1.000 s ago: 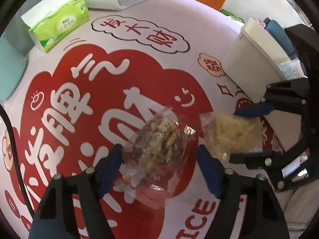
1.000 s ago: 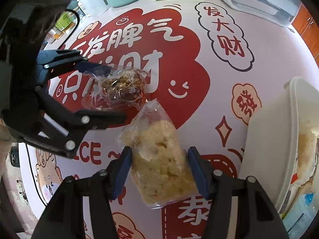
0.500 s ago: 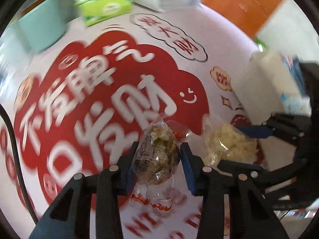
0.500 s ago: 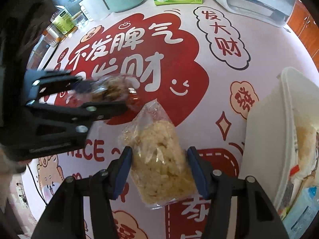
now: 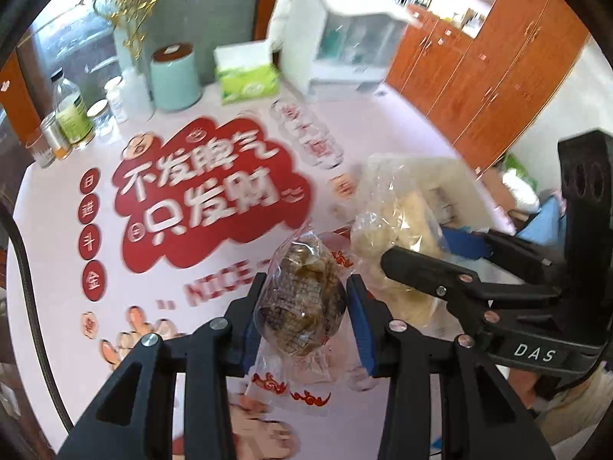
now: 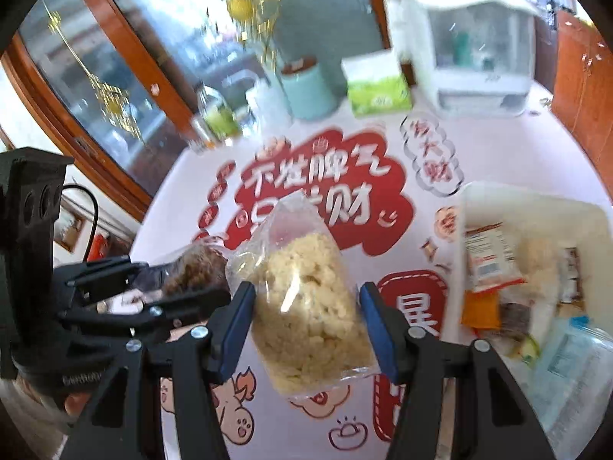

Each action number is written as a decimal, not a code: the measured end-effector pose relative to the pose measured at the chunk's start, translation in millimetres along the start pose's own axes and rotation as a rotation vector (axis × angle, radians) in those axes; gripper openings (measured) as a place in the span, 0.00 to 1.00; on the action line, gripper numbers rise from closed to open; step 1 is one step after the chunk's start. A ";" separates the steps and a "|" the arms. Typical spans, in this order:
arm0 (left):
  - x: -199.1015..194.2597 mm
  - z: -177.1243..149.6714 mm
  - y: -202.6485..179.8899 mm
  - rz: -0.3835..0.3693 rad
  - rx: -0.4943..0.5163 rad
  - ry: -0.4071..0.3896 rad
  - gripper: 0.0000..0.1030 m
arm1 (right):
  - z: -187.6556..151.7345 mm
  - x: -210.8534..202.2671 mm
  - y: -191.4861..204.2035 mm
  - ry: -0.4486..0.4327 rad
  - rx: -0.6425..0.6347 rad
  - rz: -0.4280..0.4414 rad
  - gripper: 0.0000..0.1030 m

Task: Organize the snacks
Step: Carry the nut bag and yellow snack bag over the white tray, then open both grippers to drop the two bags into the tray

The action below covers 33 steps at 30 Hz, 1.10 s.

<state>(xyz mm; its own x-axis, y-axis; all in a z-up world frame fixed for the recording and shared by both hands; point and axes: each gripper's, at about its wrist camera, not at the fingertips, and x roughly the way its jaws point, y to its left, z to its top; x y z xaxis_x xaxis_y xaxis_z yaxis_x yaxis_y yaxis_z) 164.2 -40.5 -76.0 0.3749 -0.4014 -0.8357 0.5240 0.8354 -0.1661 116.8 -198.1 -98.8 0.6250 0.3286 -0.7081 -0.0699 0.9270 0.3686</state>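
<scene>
My left gripper (image 5: 302,306) is shut on a clear bag of brown snack (image 5: 302,299) and holds it above the tablecloth (image 5: 214,207). The right wrist view shows that bag (image 6: 199,272) and the left gripper (image 6: 184,280) at its left. My right gripper (image 6: 306,318) is shut on a clear bag of pale yellow puffed snack (image 6: 310,306), also off the table. The pale bag (image 5: 394,222) and right gripper (image 5: 436,253) show at the right of the left wrist view. A white bin (image 6: 479,199) holding several snack packets stands to the right.
Along the table's back stand a green tissue box (image 5: 247,76), a teal canister (image 5: 176,76), a white appliance (image 5: 345,46) and several jars and bottles (image 5: 72,115). Wooden cabinets (image 5: 498,76) rise behind on the right. A glass-fronted cabinet (image 6: 115,76) stands on the left.
The left gripper's jaws closed on the brown bag. Both grippers rose with their bags off the table, and both views tilted up to show the back of the table.
</scene>
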 end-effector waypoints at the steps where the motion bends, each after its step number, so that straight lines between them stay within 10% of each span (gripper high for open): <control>1: -4.4 1.7 -15.2 -0.016 -0.004 -0.017 0.38 | -0.2 -18.0 -8.7 -0.022 0.016 -0.001 0.55; 8: 8.5 21.8 -110.4 -0.040 0.004 -0.056 0.38 | -9.9 -88.2 -62.0 -0.100 0.052 -0.126 0.55; 20: 94.3 56.5 -195.0 0.162 0.018 -0.065 0.40 | -16.9 -87.9 -179.1 -0.043 0.210 -0.226 0.55; 27: 115.6 56.2 -187.5 0.301 -0.025 -0.016 0.93 | -14.8 -62.0 -212.0 0.006 0.256 -0.216 0.57; 33: 123.7 48.0 -169.4 0.312 -0.101 0.067 0.95 | -19.0 -53.5 -220.2 0.032 0.274 -0.161 0.60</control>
<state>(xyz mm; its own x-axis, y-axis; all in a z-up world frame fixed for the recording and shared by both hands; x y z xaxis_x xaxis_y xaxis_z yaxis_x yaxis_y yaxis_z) 158.5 -249.6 -126.1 0.4526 -0.0973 -0.8864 0.3119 0.9485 0.0551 84.0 -416.3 -153.5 0.5857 0.1912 -0.7876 0.2427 0.8858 0.3955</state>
